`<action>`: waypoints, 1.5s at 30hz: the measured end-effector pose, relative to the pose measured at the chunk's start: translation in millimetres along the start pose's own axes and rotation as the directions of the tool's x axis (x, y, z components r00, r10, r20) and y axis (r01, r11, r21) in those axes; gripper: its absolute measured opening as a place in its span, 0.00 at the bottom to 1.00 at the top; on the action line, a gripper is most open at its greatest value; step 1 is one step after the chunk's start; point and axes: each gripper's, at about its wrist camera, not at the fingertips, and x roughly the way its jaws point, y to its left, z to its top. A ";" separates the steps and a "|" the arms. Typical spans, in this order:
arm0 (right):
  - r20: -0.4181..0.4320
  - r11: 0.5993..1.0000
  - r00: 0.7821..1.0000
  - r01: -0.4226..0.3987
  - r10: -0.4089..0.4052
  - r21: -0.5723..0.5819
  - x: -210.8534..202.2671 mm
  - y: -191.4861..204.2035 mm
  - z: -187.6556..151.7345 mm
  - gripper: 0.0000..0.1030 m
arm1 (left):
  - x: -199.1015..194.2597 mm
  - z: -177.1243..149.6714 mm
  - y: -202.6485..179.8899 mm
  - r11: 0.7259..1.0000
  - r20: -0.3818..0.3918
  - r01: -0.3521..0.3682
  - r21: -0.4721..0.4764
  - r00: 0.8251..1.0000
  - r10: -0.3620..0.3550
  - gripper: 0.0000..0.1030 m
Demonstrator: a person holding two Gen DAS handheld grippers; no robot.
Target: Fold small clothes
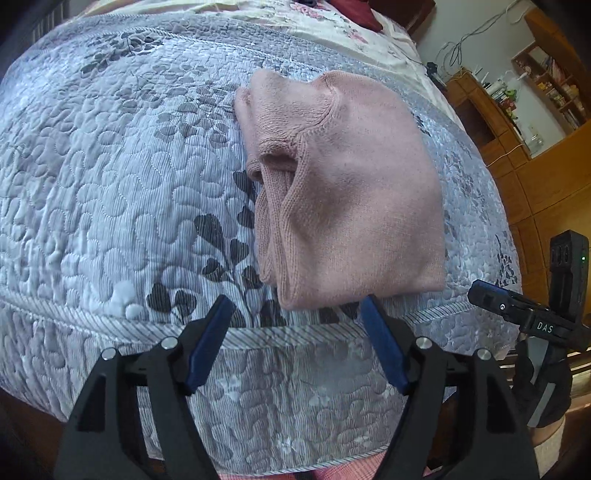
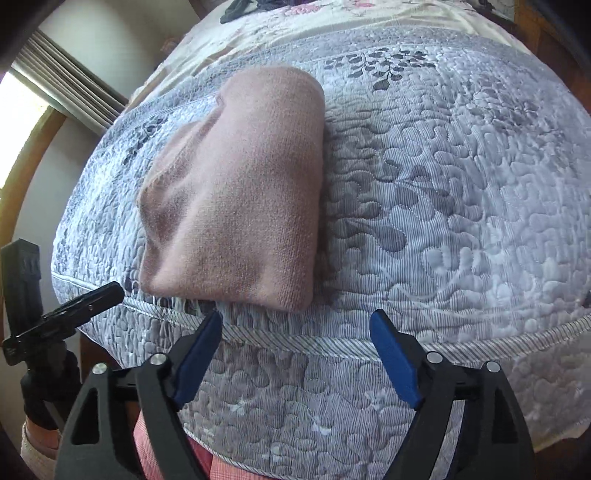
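Nearest the lens in the left wrist view, the left gripper (image 1: 295, 304) stands spread wide with nothing between its blue pads, low in the frame over the hanging edge of the quilted bed cover (image 1: 110, 184). The right wrist view shows the same: the right gripper (image 2: 295, 319) is wide apart and empty, at the bottom centre of the frame, just short of the bed's piped edge.

Just beyond both lies the pink knitted garment (image 1: 343, 188), already gathered into a compact, roughly rectangular bundle. It sits in the centre right of the left view and in the centre left of the right view (image 2: 240, 206), its near edge close to the edge of the bed. In the left view a ribbed cuff or neck opening shows on the bundle's left side, with loose folds of knit tucked beneath the top layer.

The folding looks close to finished, with both grippers off the cloth. The next move would be either one more fold across the bundle, pinching a near corner with each gripper, or tidying that loose left side. The thick, soft knit may spring open if pinched only by its top layer

Farther off, a floral sheet (image 1: 332, 22) covers the head of the bed, and wooden shelving (image 1: 546, 96) fills the upper right of the left view
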 end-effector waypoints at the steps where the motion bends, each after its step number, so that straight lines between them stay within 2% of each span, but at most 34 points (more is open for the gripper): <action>1: 0.002 1.000 1.000 0.025 -0.025 -0.008 -3.2 4.1 -2.8 0.82 | -3.9 -2.8 -3.2 1.000 0.002 -0.010 0.006 1.000 0.010 0.71; 3: 0.014 0.997 0.998 0.068 -0.068 -0.035 -9.0 13.1 -10.0 0.82 | -9.5 -10.0 -14.1 0.999 0.006 -0.038 0.010 0.999 0.038 0.73; 7: 0.024 0.988 0.991 0.134 -0.133 -0.071 -20.1 30.2 -23.5 0.85 | -22.8 -21.9 -24.0 0.999 0.017 -0.052 0.011 0.999 0.051 0.74; 14: 0.055 0.982 0.986 0.163 -0.159 -0.094 -38.5 48.2 -36.8 0.89 | -41.7 -38.6 -41.3 0.995 0.034 -0.091 0.034 0.995 0.090 0.79; 17: 0.066 0.984 0.987 0.152 -0.146 -0.089 -45.8 51.0 -39.9 0.89 | -47.4 -46.3 -44.1 0.994 0.036 -0.106 0.036 0.994 0.105 0.79; 20: 0.075 0.980 0.982 0.180 -0.174 -0.083 -52.5 53.5 -42.2 0.90 | -52.6 -52.4 -46.1 0.990 0.041 -0.131 0.042 0.991 0.129 0.79; 25: 0.083 0.980 0.982 0.179 -0.172 -0.082 -61.1 57.8 -46.5 0.91 | -64.2 -58.6 -45.9 0.988 0.059 -0.150 0.040 0.987 0.147 0.80; 29: 0.105 0.980 0.979 0.184 -0.175 -0.078 -71.9 62.3 -50.7 0.93 | -76.2 -62.9 -51.9 0.980 0.083 -0.189 0.062 0.979 0.184 0.83; 33: 0.131 0.969 0.966 0.235 -0.225 -0.072 -84.0 68.6 -55.2 0.96 | -89.1 -66.2 -61.0 0.970 0.112 -0.227 0.091 0.970 0.217 0.85; 35: 0.140 0.970 0.965 0.232 -0.221 -0.070 -89.7 71.3 -57.1 0.96 | -93.9 -66.9 -64.6 0.966 0.119 -0.241 0.096 0.966 0.229 0.86; 45: 0.181 0.965 0.955 0.251 -0.235 -0.071 -117.8 83.5 -57.7 0.96 | -114.4 -65.9 -84.4 0.958 0.155 -0.269 0.105 0.955 0.251 0.88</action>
